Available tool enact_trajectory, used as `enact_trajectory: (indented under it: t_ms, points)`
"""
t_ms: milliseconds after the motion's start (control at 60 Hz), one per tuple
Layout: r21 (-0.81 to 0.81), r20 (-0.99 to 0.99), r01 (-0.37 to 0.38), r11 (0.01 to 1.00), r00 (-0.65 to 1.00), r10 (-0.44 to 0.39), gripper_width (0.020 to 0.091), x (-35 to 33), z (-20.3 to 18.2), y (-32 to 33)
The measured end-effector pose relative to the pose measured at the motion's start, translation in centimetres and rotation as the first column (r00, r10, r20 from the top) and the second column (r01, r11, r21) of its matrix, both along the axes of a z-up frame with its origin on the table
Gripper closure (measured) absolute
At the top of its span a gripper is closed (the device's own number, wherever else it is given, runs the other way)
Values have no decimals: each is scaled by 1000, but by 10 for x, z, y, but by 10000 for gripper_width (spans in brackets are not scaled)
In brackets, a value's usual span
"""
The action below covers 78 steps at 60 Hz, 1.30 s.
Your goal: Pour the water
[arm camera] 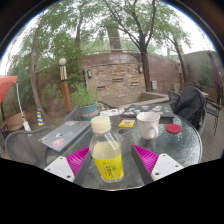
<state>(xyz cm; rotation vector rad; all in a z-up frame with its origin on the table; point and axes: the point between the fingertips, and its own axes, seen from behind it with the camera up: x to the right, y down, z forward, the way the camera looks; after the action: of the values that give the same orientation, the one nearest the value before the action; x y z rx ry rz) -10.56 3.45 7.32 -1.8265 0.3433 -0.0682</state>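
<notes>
I see my gripper [111, 165] low in the frame, its two fingers spread wide, each faced with a magenta pad [78, 158] shaped like a wedge. A clear plastic bottle [106, 153] stands upright between them, at lower centre, with a gap on both sides, so I am not gripping it. It has a white cap, a rounded shoulder, and pale yellow liquid filling most of its body; it rests on its own on the round glass table [175, 150], whose smooth top reflects the sky and the trees.

Beyond the fingers, right of centre, a white cup [148, 125] sits on the glass, cylindrical and matte. Just right of it lies a small red disc [173, 128], flat, perhaps a lid. A small yellow-and-dark packet [126, 123] lies left of the cup, near mid-frame. A flat grey tray-like sheet [60, 136] rests on the table to the left.

A dark chair [188, 103] stands at the right edge. Behind the table, a stone brick wall [115, 75] crosses the middle of the frame, with bare-limbed trees above.
</notes>
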Motion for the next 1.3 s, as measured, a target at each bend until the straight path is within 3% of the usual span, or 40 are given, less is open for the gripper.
enact_trajectory:
  t_ms: [33, 67, 117, 300, 383, 500, 617, 683, 767, 917, 967, 1083, 1300]
  points:
    - [20, 22, -10, 1000, 1000, 9, 273, 3, 1, 9]
    - [26, 45, -22, 999, 999, 21, 342, 6, -2, 21]
    - [-1, 56, -69, 998, 996, 69, 628, -6, -13, 30]
    - [50, 104, -116, 992, 988, 110, 623, -11, -8, 47]
    - [30, 88, -140, 990, 987, 137, 672, -13, -11, 52]
    - [24, -132, -199, 980, 971, 200, 724, -26, -8, 64]
    - [82, -317, -217, 973, 920, 232, 724, -21, 24, 89]
    - [157, -481, -186, 970, 843, 240, 723, -9, 66, 105]
    - [241, -691, -90, 966, 684, 236, 724, 20, 115, 122]
    - [260, -959, 104, 960, 143, 245, 726, 67, 119, 146]
    - [227, -967, 159, 961, -85, 242, 725, 77, 123, 145]
    - [242, -819, 261, 934, -461, 341, 727, 90, 130, 145]
    - [156, -739, 329, 931, -587, 331, 727, 101, 113, 148]
